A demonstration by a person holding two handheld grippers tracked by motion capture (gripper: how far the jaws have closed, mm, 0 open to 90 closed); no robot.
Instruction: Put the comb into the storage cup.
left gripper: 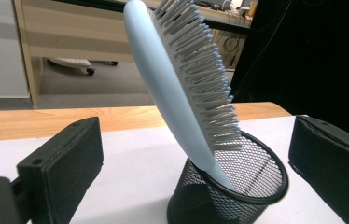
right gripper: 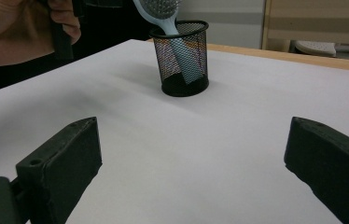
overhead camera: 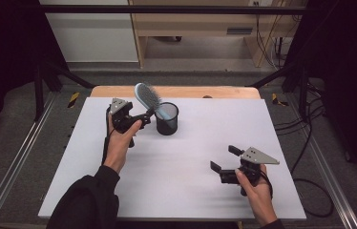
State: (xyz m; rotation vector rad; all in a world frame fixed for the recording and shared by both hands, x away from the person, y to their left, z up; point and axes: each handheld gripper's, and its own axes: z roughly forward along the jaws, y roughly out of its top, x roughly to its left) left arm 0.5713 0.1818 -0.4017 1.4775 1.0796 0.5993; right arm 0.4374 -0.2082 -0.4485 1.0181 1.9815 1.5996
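My left gripper is spread around the brush, which leans in the cup; a jaw bump could topple both. Right gripper spread, idle.

A lab-like recording setup: a white-topped counter framed by black metal struts, dark curtains at the sides, loose cables on grey carpet, plywood furniture behind.

Between my left gripper and my right gripper the white table lies bare, so I can pass freely there. Only the mesh cup stands in my way, with the hairbrush leaning out leftward above my left jaws.
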